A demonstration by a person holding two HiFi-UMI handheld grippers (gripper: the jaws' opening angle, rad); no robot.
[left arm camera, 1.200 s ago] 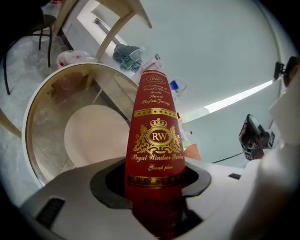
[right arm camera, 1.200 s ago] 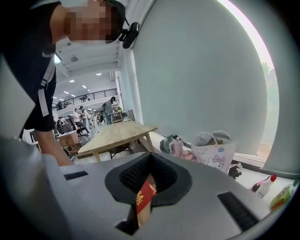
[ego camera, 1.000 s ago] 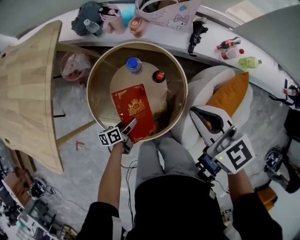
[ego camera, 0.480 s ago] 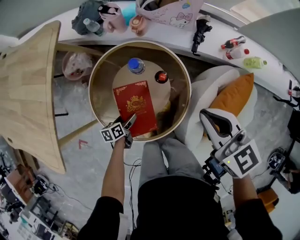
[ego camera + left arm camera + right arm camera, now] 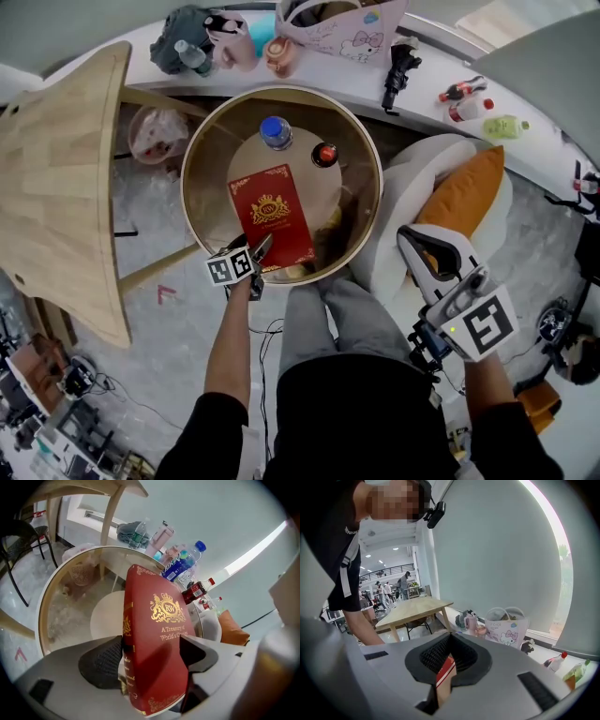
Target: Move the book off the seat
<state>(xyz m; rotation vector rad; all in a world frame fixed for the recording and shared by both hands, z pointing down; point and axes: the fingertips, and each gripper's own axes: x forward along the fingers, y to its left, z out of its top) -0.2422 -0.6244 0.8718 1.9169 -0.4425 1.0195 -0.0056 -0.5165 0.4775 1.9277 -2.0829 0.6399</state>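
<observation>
Where lettered, the book (image 5: 157,639) reads "A Treasury of World's".

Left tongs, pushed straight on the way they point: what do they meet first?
The red book, which sits between the left tongs, whose jaws have just been opening. Beyond it, probably the round table it lies on.

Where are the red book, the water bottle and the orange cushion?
book (image 5: 271,209): head view, the gold crest on its cover.
bottle (image 5: 275,131): head view, its blue cap.
cushion (image 5: 464,192): head view, its middle.
</observation>
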